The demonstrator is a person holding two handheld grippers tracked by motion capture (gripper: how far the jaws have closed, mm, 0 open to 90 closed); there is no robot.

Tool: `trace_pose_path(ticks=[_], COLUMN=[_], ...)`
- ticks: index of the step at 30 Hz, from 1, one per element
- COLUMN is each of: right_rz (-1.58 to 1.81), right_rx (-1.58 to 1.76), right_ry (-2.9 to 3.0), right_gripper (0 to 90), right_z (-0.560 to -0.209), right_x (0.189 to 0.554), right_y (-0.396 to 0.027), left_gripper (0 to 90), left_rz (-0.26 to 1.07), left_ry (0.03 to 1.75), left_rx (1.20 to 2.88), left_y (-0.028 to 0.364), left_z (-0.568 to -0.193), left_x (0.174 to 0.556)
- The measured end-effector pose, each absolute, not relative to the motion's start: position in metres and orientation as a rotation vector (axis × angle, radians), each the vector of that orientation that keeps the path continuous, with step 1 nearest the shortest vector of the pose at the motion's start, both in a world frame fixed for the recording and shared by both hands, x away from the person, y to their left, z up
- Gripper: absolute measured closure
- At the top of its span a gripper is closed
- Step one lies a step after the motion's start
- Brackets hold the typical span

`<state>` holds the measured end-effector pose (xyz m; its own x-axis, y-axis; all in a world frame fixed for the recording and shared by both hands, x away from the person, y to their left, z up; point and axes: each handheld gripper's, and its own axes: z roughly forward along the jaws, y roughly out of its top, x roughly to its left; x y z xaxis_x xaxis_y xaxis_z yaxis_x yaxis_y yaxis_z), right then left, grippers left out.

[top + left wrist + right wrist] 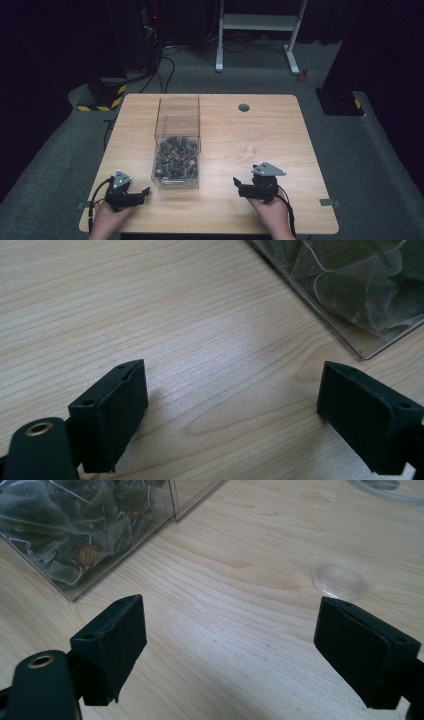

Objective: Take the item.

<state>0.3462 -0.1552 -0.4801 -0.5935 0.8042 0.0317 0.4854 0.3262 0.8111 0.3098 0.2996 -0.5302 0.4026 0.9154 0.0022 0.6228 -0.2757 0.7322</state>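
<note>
Clear box standing on the bench, left of centre, between the two tongs and farther from the person than both. Left tongs just beside the box's near left corner, pointing right toward it, jaws spread with bare wood between. Same corner of the box seen at upper right in the left gripper view, apart from the left tongs. Right tongs to the right of the box, with a stretch of bare wood between, pointing left, jaws spread and holding nothing. In the right gripper view, box at upper left, not touching the right tongs.

Both near the front edge of the bench. Open wood to the right of the box and behind it; small round grommet near the far edge.

Box tall, transparent, open-topped, lower part filled with a heap of see-through pouches holding dark contents.
</note>
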Motion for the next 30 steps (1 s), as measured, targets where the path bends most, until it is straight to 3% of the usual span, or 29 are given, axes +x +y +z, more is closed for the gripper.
trace_pose_path(ticks=[30], right_rz=[1.217], right_rx=[1.082], right_ry=[2.212], right_gripper=[15.1], right_z=[-0.451], right_x=[0.356], right_y=[-0.127], left_gripper=[13.0], left_rz=[0.571], left_ry=[1.305], left_rx=[2.007], left_y=[0.299], left_z=[-0.53], left_x=[0.31])
